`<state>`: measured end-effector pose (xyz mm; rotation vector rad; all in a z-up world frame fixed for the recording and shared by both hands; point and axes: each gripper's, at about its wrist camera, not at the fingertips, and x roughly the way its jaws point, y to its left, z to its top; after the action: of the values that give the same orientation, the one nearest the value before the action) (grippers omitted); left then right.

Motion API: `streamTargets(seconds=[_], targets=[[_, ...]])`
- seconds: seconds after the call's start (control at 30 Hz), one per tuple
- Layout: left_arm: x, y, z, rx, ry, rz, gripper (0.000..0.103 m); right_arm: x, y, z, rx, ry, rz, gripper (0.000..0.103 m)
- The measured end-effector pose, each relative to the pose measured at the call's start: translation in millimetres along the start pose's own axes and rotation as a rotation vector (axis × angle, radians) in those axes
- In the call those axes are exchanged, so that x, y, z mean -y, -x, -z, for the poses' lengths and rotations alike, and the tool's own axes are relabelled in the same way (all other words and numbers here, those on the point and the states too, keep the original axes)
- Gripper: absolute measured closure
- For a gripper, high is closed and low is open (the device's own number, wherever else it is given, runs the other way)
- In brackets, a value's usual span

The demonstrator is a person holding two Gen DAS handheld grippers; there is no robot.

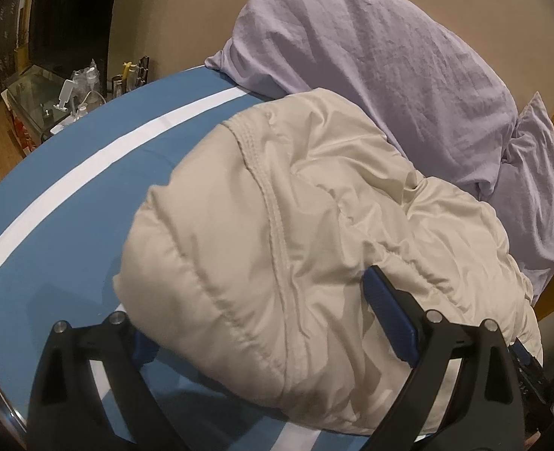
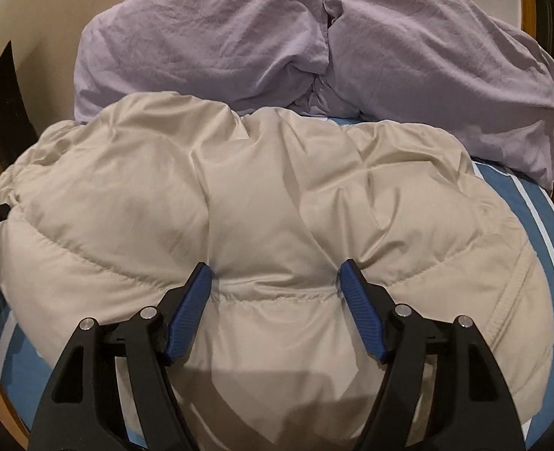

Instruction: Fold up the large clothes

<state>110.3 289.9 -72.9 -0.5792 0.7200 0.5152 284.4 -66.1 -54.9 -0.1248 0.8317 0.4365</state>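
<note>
Left wrist view: the left hand-held gripper stands with its jaws spread wide and released. The beige puffer jacket bulges between them; the blue pad of the finger at 4 o'clock lies against the fabric, while the finger at 7 o'clock is mostly hidden under the jacket's edge. No clamping is visible.

The jacket lies folded in a thick bundle on the bed, whose blue sheet carries a white stripe running from 8 o'clock toward 1 o'clock. Two lilac pillows lie just beyond the jacket at 1 o'clock, touching its far edge. A glass side table with small items stands at 10 o'clock, beside the bed.

Right wrist view: the right hand-held gripper is also released, its jaws apart. Both blue pads rest on top of the jacket, straddling a horizontal quilting seam; the fabric between them is not pinched. The jacket fills the frame centre, with the pillows at 12 o'clock touching its far edge and the striped sheet showing at 3 o'clock.
</note>
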Motion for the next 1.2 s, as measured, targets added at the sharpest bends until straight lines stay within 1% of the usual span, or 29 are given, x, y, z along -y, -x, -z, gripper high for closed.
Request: streamTargets(seconds=[0.2,0.37,0.53,0.57,0.63,0.67,0.73,0.77,0.8,0.83,0.9,0.97,1.07,1.2], targets=[[-0.5,-4.8,0.0,0.004,0.013,0.012,0.008,-6.4,-10.4,5.7,0.018,0.027,0.029,0.028],[-1.5,-8.7,0.5,0.008,0.048,0.021,0.008,-6.0,-14.3,6.4,0.011,0.029,0.031,0.028],[1.0,-10.6,-0.5,0.014,0.036,0.012,0.009,-5.7,-16.6,6.9,0.006,0.028,0.027,0.027],[1.4,-10.7,-0.6,0.015,0.034,0.011,0.011,-5.7,-17.1,7.0,0.005,0.027,0.025,0.027],[2.9,-10.0,-1.1,0.023,0.026,0.010,0.025,-6.2,-17.7,7.3,0.006,0.026,0.026,0.027],[3.8,-8.8,-1.5,0.027,0.024,0.008,0.030,-6.4,-18.0,7.4,0.006,0.025,0.025,0.027],[4.4,-3.6,-4.5,0.036,0.028,0.011,0.049,-6.3,-18.7,7.4,0.005,0.024,0.023,0.027],[4.2,-0.9,-6.1,0.040,0.033,0.016,0.054,-6.2,-19.0,7.5,0.005,0.023,0.023,0.027],[4.2,3.5,-9.0,0.046,0.041,0.031,0.062,-6.7,-19.2,7.6,0.005,0.023,0.023,0.027],[5.5,7.0,-11.6,0.049,0.048,0.046,0.065,-6.5,-19.5,7.6,0.004,0.022,0.023,0.027],[11.1,14.9,-16.5,0.059,0.048,0.062,0.068,-6.3,-19.5,7.9,0.004,0.021,0.023,0.027],[21.2,22.5,-20.5,0.079,0.031,0.066,0.070,-6.3,-19.7,8.1,0.003,0.021,0.023,0.027],[40.3,36.9,-26.1,0.112,0.001,0.094,0.071,-6.2,-19.8,8.9,0.001,0.023,0.024,0.027],[70.2,59.6,-32.4,0.145,-0.024,0.183,0.072,-6.5,-20.2,9.4,0.002,0.023,0.025,0.027]])
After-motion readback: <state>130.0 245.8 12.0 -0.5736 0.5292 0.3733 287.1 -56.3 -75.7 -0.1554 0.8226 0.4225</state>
